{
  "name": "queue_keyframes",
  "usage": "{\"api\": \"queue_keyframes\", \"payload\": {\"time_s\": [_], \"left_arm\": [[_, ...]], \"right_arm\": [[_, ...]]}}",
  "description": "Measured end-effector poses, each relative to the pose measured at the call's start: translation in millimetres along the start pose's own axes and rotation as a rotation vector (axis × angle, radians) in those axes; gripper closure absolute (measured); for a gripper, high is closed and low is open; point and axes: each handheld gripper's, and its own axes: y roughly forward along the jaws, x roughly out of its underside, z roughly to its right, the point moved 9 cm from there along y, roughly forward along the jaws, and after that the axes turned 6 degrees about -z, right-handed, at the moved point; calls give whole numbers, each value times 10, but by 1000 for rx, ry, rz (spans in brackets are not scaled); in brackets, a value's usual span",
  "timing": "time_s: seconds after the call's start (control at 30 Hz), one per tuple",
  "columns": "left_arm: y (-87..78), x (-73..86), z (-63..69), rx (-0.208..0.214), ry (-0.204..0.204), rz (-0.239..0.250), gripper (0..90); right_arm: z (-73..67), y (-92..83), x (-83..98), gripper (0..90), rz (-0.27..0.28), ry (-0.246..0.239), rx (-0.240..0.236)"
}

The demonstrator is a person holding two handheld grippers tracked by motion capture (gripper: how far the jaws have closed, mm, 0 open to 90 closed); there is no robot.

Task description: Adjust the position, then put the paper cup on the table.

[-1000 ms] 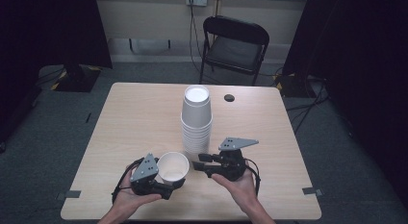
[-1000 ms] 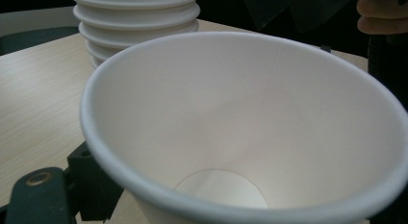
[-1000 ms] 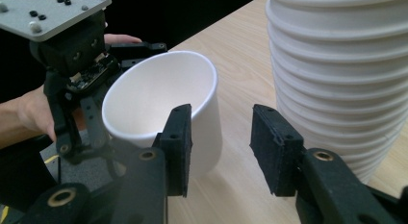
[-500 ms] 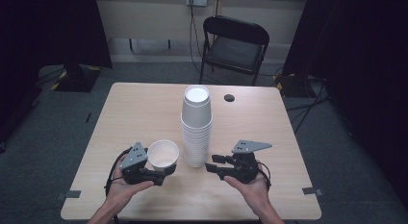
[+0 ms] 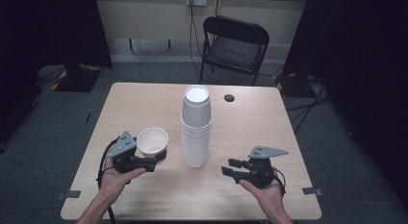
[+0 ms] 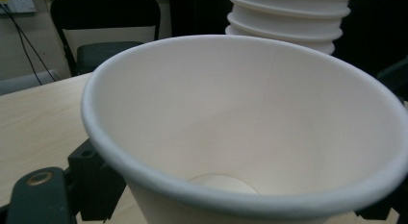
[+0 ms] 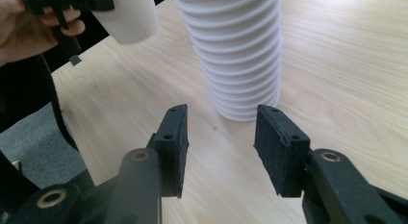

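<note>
Both grippers are drawing farther apart from where they were a second ago, widening the gap on either side of the tall stack of white cups (image 5: 196, 130). On the left, the left gripper (image 5: 161, 156) is clamping a single white cup (image 5: 152, 140) between its jaws, mouth up, with the stack standing just to its right on the wooden table (image 5: 144, 106). To the stack's right, the right gripper (image 5: 230, 167) is hovering low over the tabletop with its jaws spread and nothing between them, pointing toward the stack's base just ahead. Beyond the table, a black folding chair (image 5: 234, 43) is standing.
</note>
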Motion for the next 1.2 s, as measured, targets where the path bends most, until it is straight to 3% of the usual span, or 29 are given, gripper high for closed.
{"api": "queue_keyframes", "payload": {"time_s": [0.2, 0.37, 0.5, 0.67, 0.83, 1.2], "left_arm": [[59, -88, -163, -27, 9, 1, 127], [111, -133, -246, -45, -7, 16, 127], [185, -122, -309, -48, 3, -7, 128], [285, -29, -440, -71, -31, -45, 128], [351, 33, -537, -90, -61, -50, 128], [554, 302, -699, -118, -84, -106, 128]], "right_arm": [[109, -8, 115, 556, 1, 34, 8], [143, -55, 157, 556, 2, 37, 18], [168, -91, 168, 548, 3, 27, 26], [252, -83, 223, 543, 0, 47, 37], [285, -71, 243, 541, -2, 49, 41], [324, -62, 291, 529, -10, 50, 48]]}}
